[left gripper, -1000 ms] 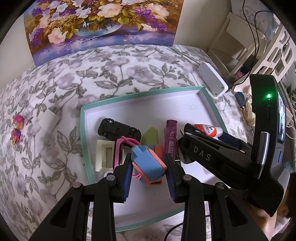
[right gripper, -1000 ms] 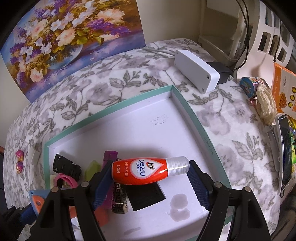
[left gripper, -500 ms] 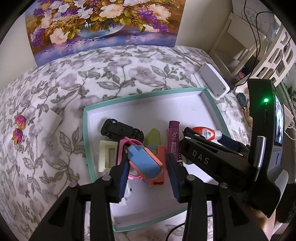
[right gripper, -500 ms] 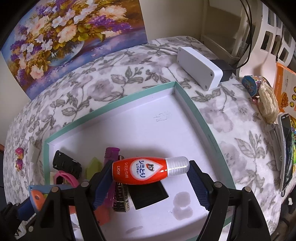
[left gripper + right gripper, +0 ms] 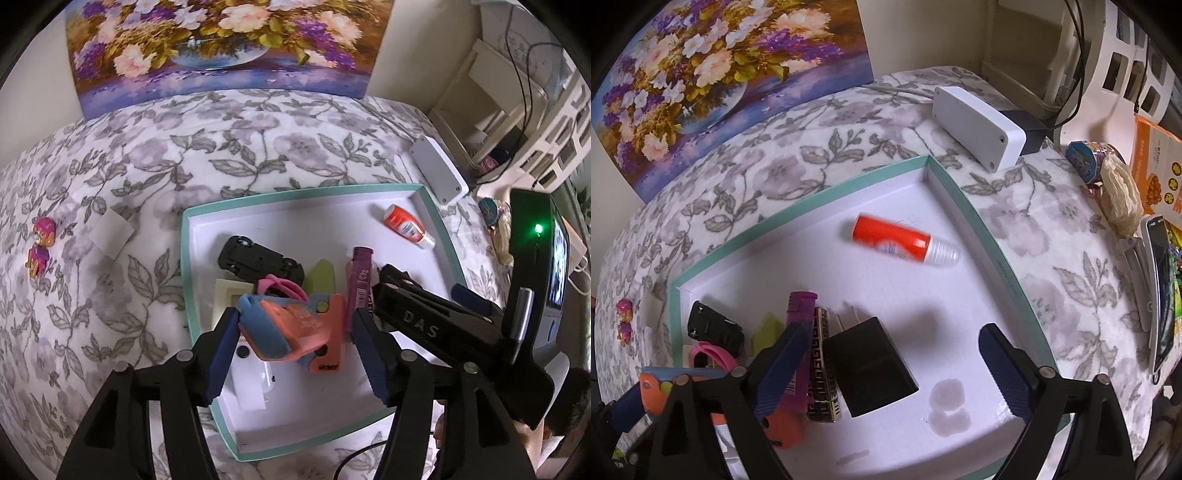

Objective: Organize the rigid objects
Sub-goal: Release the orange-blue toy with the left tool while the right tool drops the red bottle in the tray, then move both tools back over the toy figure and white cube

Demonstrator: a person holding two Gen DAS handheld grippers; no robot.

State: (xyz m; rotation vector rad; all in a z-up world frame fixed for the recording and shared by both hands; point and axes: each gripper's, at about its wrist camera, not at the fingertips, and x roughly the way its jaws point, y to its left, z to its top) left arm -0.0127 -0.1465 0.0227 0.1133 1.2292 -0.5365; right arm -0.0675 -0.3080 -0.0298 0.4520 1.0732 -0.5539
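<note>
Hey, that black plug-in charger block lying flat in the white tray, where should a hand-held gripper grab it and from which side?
Grip the black charger block across its two long flat sides, coming from above. It lies flat, its prongs pointing toward the tray's far side, so stay off that end. The gold patterned bar lies right beside one long side, leaving that finger little room.

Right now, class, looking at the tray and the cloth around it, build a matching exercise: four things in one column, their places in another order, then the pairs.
Things:
1. red bottle
2. black charger
3. pink toy figure
4. white box

Places:
A. on the floral cloth, left of the tray
B. on the cloth beyond the tray's far right corner
C. lying in the tray near its far right corner
D. in the tray beside the patterned gold case

Pairs: 1-C, 2-D, 3-A, 4-B
</note>
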